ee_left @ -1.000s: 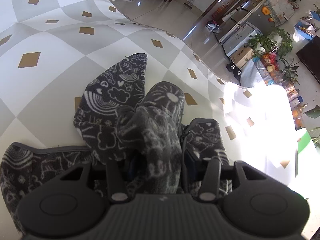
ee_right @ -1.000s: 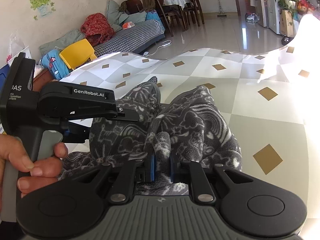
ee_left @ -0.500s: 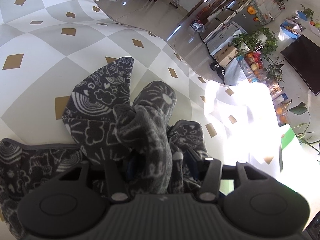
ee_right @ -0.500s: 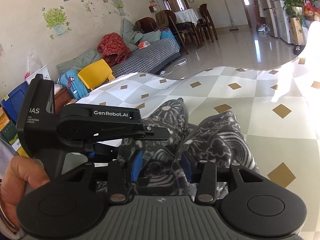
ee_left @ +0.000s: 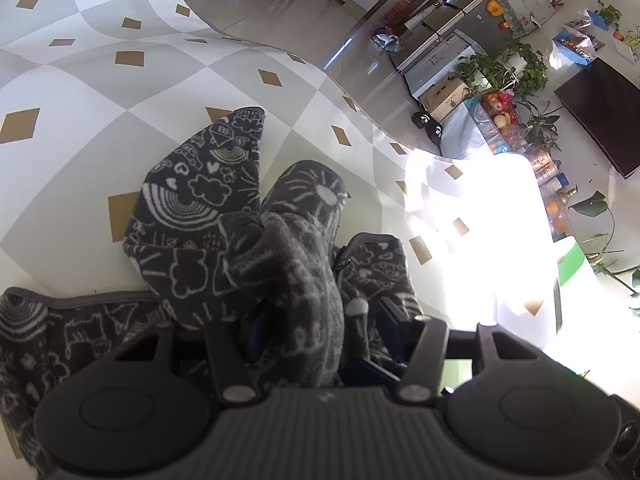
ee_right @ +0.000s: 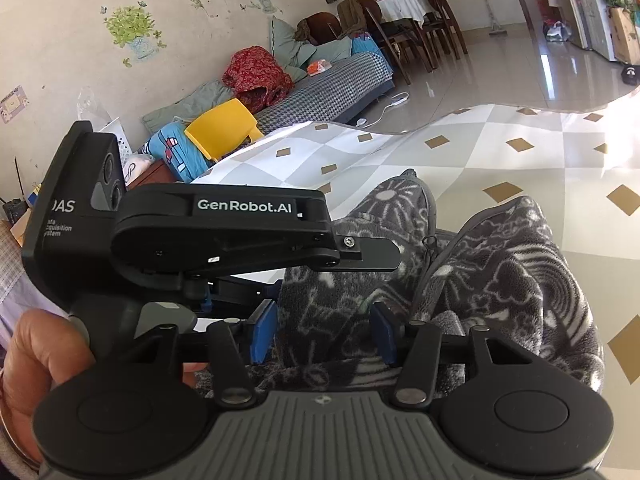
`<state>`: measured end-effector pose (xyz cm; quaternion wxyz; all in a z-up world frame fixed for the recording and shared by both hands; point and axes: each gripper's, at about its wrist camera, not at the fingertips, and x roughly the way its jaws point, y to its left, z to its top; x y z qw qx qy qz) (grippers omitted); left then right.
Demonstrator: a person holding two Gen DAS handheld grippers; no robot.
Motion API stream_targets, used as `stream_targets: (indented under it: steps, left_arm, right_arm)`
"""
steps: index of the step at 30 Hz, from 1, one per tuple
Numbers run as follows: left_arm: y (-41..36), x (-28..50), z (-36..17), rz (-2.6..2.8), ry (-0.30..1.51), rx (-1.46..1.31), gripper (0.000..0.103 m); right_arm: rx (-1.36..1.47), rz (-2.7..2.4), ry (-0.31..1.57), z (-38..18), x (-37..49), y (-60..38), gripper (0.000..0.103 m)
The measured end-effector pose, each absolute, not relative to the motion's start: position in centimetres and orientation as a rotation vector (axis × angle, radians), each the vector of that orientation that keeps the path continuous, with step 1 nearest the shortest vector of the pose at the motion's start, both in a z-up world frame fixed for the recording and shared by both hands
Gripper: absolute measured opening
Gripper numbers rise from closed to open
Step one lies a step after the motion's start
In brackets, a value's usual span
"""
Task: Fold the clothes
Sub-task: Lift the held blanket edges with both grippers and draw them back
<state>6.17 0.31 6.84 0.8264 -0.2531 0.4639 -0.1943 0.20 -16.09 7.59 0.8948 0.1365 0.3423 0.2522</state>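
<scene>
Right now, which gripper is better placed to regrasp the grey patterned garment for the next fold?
Left, probably. The left gripper has a thick ridge of the garment standing between its open fingers. The right gripper is open too, but the fabric lies flatter under it, beside the other tool.

One fleece garment (ee_left: 224,216), two claws, one yellow chair (ee_right: 224,128).

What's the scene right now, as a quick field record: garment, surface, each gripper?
garment: dark grey fleece garment with white doodle print, bunched in folds
surface: checked mat with tan diamonds
left gripper: open, a fold of fleece lying between its fingers
right gripper: open, blue pads spread either side of the fleece
left hand: gripping the left gripper's handle, seen in the right wrist view
</scene>
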Motion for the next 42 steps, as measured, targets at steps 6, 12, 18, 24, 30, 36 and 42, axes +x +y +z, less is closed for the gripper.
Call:
stream_targets:
  steps: [6,12,18,24,30,36,42]
  left_arm:
    - [0.3,6.4,6.6,-0.423,1.000,-0.464,0.052]
    - [1.3,6.7,5.7,-0.409,1.032,-0.502,0.051]
    - [3.6,6.9,4.9,-0.296,1.046,-0.569,0.068]
    - [5.7,7.0,4.7,-0.201,1.029,-0.606,0.075]
    - [7.6,7.0,3.9,-0.087,1.035,-0.658,0.080]
    - [8.2,7.1,2.7,-0.017,1.069,-0.672,0.082]
    - [7.8,7.0,2.2,0.028,1.064,-0.621,0.090]
  right_arm:
    - [0.250,0.545,0.725,7.1,0.7,-15.2,0.052]
    - [0.237,0.545,0.740,6.5,1.5,-14.2,0.052]
    - [0.217,0.531,0.763,5.8,2.2,-13.2,0.055]
    - [0.143,0.519,0.770,5.8,2.3,-11.2,0.059]
    - [0.003,0.473,0.762,5.0,1.7,-9.5,0.060]
    - [-0.134,0.424,0.751,4.1,1.2,-7.8,0.043]
    - [-0.059,0.403,0.745,4.9,1.3,-9.2,0.017]
